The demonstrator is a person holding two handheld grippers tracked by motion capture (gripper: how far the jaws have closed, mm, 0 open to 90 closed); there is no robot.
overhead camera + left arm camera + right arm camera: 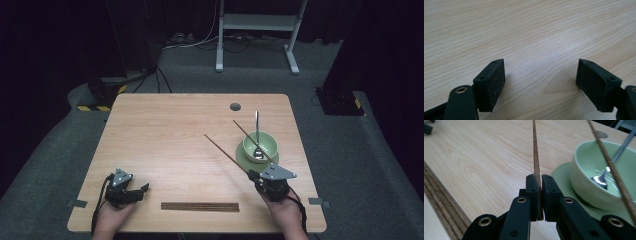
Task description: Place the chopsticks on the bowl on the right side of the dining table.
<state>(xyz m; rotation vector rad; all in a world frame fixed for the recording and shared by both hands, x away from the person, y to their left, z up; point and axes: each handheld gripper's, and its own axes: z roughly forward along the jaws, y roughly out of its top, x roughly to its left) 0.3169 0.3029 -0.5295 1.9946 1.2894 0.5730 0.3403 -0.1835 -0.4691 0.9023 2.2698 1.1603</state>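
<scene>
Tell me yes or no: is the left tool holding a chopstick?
No. The left tool is open over bare table, with nothing between its jaws.

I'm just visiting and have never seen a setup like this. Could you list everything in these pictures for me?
Table: one, light wood, centre of the high view.
Bowl: one, pale green, right side of the table, on the saucer.
Saucer: one, pale green, under the bowl.
Spoon: one, metal, standing in the bowl.
Held chopstick: one, brown, clamped in the right gripper, pointing away to the left.
Second chopstick: one, brown, lying across the bowl.
Spare chopsticks: a brown bundle, count unclear, near table edge.
Cable hole: one, dark, far side of the table.
White frame: one, on the floor beyond.
Left gripper: black, open, over bare wood.
Right gripper: black, shut on the held chopstick.
</scene>
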